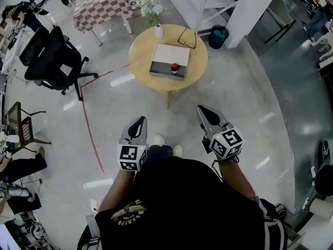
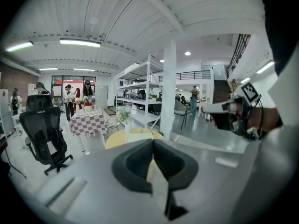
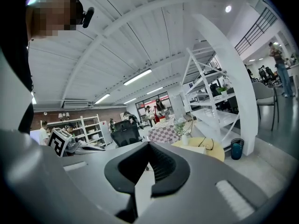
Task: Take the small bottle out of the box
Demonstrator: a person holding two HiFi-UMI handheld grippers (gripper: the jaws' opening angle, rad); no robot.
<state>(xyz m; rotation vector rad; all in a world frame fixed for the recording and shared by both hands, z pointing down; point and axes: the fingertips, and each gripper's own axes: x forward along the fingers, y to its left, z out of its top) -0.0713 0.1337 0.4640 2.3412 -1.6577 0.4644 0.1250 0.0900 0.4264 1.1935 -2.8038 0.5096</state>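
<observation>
Operator's view: I stand well back from the round table (image 1: 143, 56), which lies at twelve o'clock. The left gripper (image 1: 141, 120) is clenched on nothing, its dark ribbed pads pressed together; the right gripper (image 1: 201, 109) is likewise clenched and empty. The small bottle (image 1: 175, 67) stands upright inside the box (image 1: 158, 69), toward the box's five o'clock corner and well apart from both tools.

The step in hand, as I judge it, is the approach. I should close on the table first and part one pair of jaws before reaching in; the right gripper looks the better placed, since the bottle sits right of the box's middle. I would come down from above, close on the body below the cap and lift straight up until the base clears the wall. I should keep clear of the vase (image 1: 158, 31) at eleven o'clock of the box and the spectacles (image 1: 187, 38) at one o'clock.

The table is pale, smooth wood. The box is a shallow grey rectangle with a flat white panel behind it; I cannot tell whether that panel is a hinged lid. The bottle is small and dark with a red cap; it is probably hard, slick and light, so easily tipped. The floor (image 1: 234, 103) is glossy and throws back the ceiling lights.
</observation>
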